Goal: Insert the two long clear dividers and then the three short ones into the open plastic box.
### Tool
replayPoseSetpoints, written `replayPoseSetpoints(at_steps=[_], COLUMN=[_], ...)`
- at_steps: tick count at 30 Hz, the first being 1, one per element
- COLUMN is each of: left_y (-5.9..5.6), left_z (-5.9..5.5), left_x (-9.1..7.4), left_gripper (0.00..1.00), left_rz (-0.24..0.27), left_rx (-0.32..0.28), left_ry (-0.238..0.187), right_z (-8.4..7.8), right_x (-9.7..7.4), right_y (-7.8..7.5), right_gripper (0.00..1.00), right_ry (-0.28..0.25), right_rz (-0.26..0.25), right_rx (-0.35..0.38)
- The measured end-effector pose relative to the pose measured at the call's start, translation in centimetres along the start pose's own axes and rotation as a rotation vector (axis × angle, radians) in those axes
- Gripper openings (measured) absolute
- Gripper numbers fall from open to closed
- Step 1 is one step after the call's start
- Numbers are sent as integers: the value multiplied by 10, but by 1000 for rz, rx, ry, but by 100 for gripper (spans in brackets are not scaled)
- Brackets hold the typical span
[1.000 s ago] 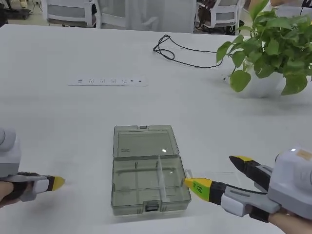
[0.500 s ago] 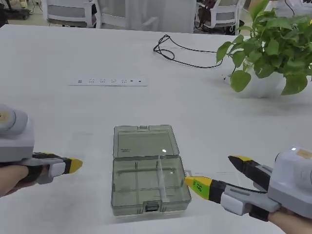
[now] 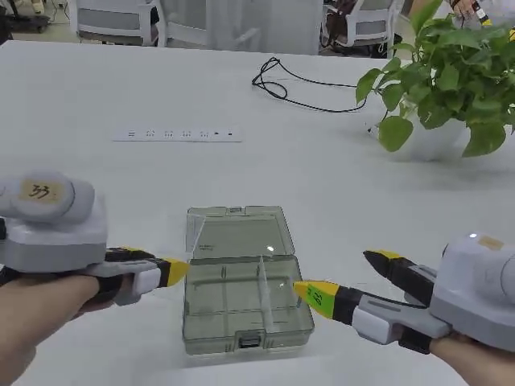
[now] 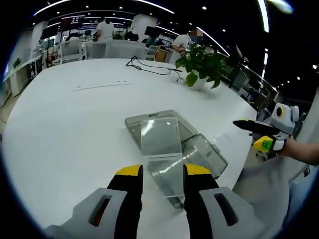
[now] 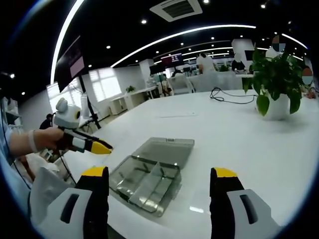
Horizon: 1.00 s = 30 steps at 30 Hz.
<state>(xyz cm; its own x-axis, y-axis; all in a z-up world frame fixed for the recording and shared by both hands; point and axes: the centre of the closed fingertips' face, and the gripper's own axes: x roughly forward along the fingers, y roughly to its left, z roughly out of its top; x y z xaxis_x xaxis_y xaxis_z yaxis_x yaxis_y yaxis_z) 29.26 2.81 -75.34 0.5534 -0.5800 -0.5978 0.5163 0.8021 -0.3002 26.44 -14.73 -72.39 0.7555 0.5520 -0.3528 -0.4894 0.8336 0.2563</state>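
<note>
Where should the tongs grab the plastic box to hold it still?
Probably its right side wall, coming from the right with the open right tongs. That wall is thin and upright, so one jaw can go inside and one outside. The lid lies flat behind, harder to pinch.

Broad white bench (image 3: 121, 88) noted; green potted plant (image 3: 451, 72), looped black cable (image 3: 269, 80) and flush socket strip (image 3: 177, 134) set on it. White chairs (image 3: 113, 20) ranged beyond. Ceiling strip lights (image 5: 199, 31) lit.
</note>
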Motion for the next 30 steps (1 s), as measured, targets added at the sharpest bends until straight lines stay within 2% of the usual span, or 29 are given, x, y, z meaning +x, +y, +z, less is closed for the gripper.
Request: replayPoseSetpoints(at_steps=[6, 16, 18, 21, 25, 28, 30], left_y=[-19, -39, -43, -52, -59, -62, -64], left_z=[1, 0, 0, 4, 8, 9, 9], left_x=[3, 10, 10, 10, 9, 9, 8], left_gripper=[30, 30, 30, 30, 30, 30, 30], left_rz=[-37, -75, -85, -105, -119, -126, -130], left_rx=[7, 19, 17, 19, 31, 33, 35], left_ry=[-10, -13, -14, -27, -38, -40, -43], right_z=[8, 12, 14, 15, 15, 13, 12], right_x=[5, 27, 32, 39, 45, 50, 52], right_y=[7, 30, 36, 40, 51, 53, 56], right_gripper=[81, 71, 67, 64, 57, 52, 46], right_ry=[-15, -21, -22, -18, -9, 7, 17], right_rz=[18, 68, 94, 100, 138, 136, 158], right_rx=[35, 247, 301, 334, 403, 441, 476])
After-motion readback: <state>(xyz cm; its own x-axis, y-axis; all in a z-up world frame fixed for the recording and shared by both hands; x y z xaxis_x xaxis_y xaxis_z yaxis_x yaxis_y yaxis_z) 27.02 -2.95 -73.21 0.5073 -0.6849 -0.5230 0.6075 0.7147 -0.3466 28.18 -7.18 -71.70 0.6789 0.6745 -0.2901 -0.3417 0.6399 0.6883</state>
